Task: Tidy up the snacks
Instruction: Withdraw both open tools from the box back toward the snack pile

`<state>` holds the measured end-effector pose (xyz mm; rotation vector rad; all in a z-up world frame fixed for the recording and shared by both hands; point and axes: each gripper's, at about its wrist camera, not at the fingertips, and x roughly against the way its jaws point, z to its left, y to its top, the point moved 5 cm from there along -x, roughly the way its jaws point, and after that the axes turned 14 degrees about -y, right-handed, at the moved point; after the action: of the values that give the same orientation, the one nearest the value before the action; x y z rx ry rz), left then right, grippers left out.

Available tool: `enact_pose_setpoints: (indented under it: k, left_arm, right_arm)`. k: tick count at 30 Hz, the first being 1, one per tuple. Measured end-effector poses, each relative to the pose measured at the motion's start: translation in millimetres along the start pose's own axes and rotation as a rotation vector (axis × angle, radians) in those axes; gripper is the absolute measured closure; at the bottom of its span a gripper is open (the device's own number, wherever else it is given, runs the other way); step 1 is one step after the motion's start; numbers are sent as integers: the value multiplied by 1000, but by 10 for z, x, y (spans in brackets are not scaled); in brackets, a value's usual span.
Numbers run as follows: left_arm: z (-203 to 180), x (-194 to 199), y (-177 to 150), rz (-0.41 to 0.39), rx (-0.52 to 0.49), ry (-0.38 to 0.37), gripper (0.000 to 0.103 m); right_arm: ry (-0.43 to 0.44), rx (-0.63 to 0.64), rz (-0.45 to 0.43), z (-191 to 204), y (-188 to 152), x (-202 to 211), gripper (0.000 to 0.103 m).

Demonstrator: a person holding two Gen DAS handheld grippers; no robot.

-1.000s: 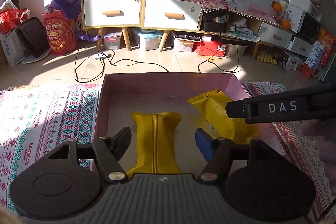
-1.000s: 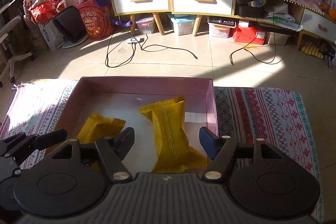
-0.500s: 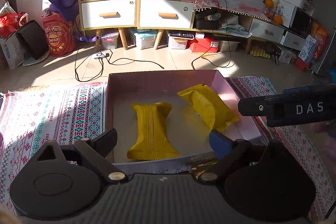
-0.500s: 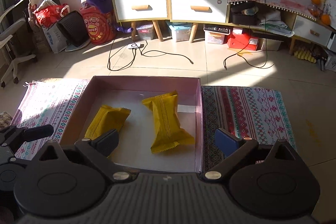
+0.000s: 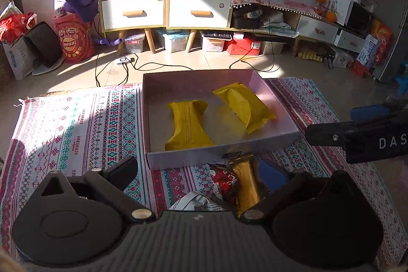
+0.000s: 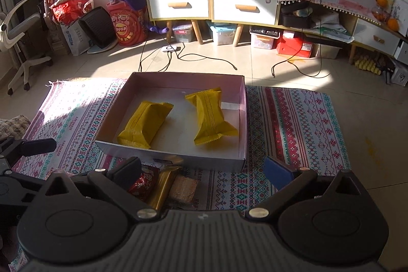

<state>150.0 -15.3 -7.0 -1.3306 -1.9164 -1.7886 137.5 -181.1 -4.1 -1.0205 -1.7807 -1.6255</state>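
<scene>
Both grippers are standing wide open, nothing between the jaws: left gripper (image 5: 201, 170), right gripper (image 6: 204, 167), jaws having just been opening. Two yellow snack packs are lying inside the pink box (image 5: 270, 91) on the patterned cloth (image 5: 76, 124): left pack (image 5: 188, 124) roughly straight, right pack (image 5: 244, 103) angled toward the right wall. More snacks are waiting outside, just in front of the box's near wall: red wrapper (image 5: 225, 179), gold bar (image 5: 246, 182), a tan biscuit block (image 6: 183, 188). These are crowding together, touching, so a grab risks pinching two at once or dragging a neighbour. Slick wrappers may slip. Reaching low may nudge the light box.
</scene>
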Motion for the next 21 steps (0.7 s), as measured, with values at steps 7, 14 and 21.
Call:
enact_pose_setpoints:
  k: [7,14,21]
  left_arm:
    - [20,155,-194,7,20,-15,0]
    - [51,257,-410,26,33,-39,0]
    - [89,378,-542,27,46,-52,0]
  right_arm:
    - [22,-1,1,15,-194,116,1]
    - [52,-2,23,37,-410,157,1]
    - [68,19,59,63,-593,196,1]
